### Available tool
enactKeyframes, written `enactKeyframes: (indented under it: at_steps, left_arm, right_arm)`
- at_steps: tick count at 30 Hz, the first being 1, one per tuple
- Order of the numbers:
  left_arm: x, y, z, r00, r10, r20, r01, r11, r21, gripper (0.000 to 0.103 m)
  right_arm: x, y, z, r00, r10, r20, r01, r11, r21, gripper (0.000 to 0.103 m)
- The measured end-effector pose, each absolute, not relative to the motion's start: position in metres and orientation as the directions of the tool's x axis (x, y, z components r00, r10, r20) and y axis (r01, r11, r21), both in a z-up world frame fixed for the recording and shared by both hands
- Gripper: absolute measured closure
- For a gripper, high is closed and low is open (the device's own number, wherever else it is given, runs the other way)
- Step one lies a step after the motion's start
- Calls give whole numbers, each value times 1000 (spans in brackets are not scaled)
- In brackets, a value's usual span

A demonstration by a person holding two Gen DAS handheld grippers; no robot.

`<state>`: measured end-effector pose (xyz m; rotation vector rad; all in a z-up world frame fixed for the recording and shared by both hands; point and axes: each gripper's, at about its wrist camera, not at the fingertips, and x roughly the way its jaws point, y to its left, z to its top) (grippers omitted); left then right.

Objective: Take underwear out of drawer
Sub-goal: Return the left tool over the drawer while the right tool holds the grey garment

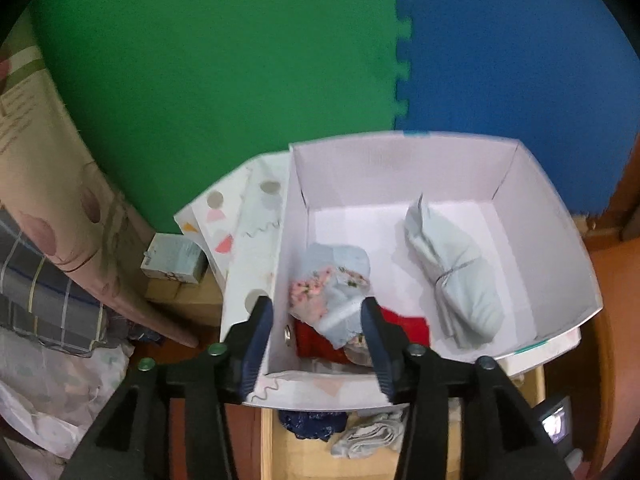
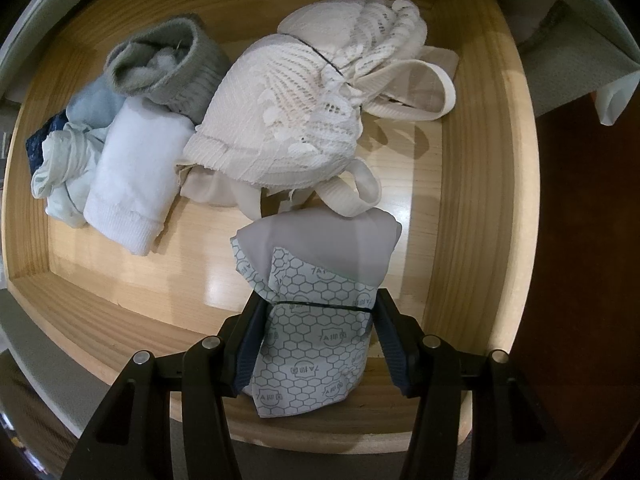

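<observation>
Above a white cardboard box [image 1: 400, 168], my left gripper [image 1: 316, 308] is open, its pads not pressing on anything. Below the fingers a floral pale-blue underwear bundle [image 1: 332, 292] lies in the box on a red piece [image 1: 408, 326]. A pale grey-blue roll [image 1: 452, 280] lies to the right of them. Pointing straight down into the wooden drawer [image 2: 472, 200], my right gripper [image 2: 320, 300] is shut on a grey roll with a hexagon-print lining [image 2: 316, 344]. Beyond it lie a cream lace bra [image 2: 304, 112], a white roll [image 2: 132, 184] and other folded pieces.
The box stands on green [image 1: 220, 80] and blue [image 1: 520, 60] foam mats just past the drawer [image 1: 288, 452]. Its patterned lid flap [image 1: 240, 220] hangs open to the left. A small carton [image 1: 174, 260] and stacked fabrics [image 1: 44, 292] sit at left. A grey sock roll [image 2: 172, 64] is in the drawer.
</observation>
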<state>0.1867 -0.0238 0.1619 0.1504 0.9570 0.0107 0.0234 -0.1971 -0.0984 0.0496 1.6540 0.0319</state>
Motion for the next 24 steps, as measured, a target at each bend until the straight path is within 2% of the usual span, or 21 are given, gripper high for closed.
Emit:
enactKeyframes:
  at_steps: [6, 12, 17, 24]
  left_arm:
    - [163, -13, 186, 641, 83, -763, 41, 989, 142, 49]
    - [130, 6, 180, 652, 111, -750, 33, 984, 175, 49]
    - [101, 30, 145, 616, 148, -774, -5, 983, 185, 49]
    - [79, 63, 69, 485, 176, -856, -102, 984, 145, 49]
  right_arm:
    - [26, -203, -96, -74, 51, -996, 31, 998, 48, 55]
    - [28, -199, -92, -59, 16, -998, 26, 1000, 15, 55]
    - [31, -201, -89, -42, 8, -999, 43, 999, 7, 55]
    - [31, -208, -70, 15, 26, -1000, 78, 997, 27, 55]
